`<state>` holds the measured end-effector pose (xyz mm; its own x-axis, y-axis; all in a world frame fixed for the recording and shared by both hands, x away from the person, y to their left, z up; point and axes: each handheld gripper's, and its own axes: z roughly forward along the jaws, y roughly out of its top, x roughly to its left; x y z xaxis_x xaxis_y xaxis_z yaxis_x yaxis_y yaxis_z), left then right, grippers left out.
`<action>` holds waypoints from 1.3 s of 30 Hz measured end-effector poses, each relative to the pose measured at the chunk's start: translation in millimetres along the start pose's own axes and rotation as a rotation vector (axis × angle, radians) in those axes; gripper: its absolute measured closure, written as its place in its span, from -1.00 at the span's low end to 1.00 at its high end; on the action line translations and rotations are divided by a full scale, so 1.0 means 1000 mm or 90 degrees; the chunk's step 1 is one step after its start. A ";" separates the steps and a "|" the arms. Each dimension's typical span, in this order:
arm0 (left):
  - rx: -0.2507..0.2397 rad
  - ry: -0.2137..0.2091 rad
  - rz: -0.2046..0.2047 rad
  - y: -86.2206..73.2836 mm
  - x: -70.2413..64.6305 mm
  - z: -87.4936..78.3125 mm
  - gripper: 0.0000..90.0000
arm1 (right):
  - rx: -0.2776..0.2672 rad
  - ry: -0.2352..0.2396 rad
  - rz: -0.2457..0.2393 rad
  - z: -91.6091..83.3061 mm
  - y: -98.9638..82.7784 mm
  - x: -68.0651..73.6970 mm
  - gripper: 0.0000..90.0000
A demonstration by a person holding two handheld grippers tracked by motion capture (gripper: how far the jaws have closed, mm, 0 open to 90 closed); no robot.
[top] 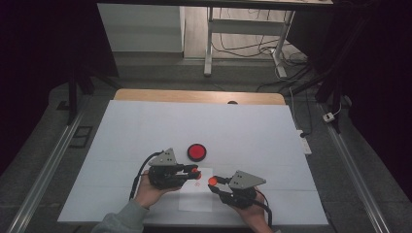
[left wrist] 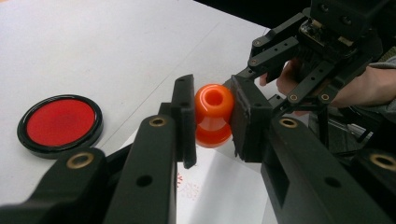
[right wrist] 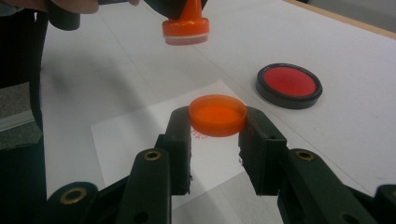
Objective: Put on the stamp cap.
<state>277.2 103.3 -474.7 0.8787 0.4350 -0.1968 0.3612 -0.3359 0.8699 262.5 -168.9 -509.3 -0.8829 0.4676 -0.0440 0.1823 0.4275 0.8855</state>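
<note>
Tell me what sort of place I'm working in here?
Probably a lab or recording workspace, not a home: a white-covered table under a fixed overhead camera, a bare desk frame behind it with loose cables on the floor, and a power strip beside the table.

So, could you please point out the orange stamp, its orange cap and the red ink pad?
orange stamp [left wrist: 213, 115], left gripper view, handle.
orange cap [right wrist: 218, 115], right gripper view, top face.
red ink pad [right wrist: 289, 81], right gripper view, red surface.
</note>
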 end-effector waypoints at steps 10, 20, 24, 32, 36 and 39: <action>-0.001 -0.008 0.004 0.001 -0.003 0.003 0.59 | 0.000 0.009 -0.006 0.007 0.002 0.004 0.43; -0.001 -0.011 0.006 0.002 -0.006 0.005 0.59 | 0.000 0.014 -0.012 0.011 0.004 0.007 0.43; 0.001 -0.015 0.008 0.002 -0.008 0.008 0.59 | -0.001 0.015 -0.013 0.012 0.005 0.009 0.43; 0.005 -0.021 0.011 0.003 -0.011 0.013 0.59 | 0.000 0.019 -0.016 0.015 0.006 0.011 0.43; 0.007 -0.022 0.013 0.003 -0.011 0.014 0.59 | -0.003 0.018 -0.016 0.015 0.006 0.011 0.43; 0.009 -0.025 0.014 0.002 -0.012 0.015 0.59 | -0.006 0.018 -0.014 0.015 0.006 0.011 0.43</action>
<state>272.0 84.2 -477.0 0.8978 0.3942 -0.1962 0.3462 -0.3564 0.8678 260.8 -149.8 -510.9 -0.8986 0.4360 -0.0497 0.1596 0.4302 0.8885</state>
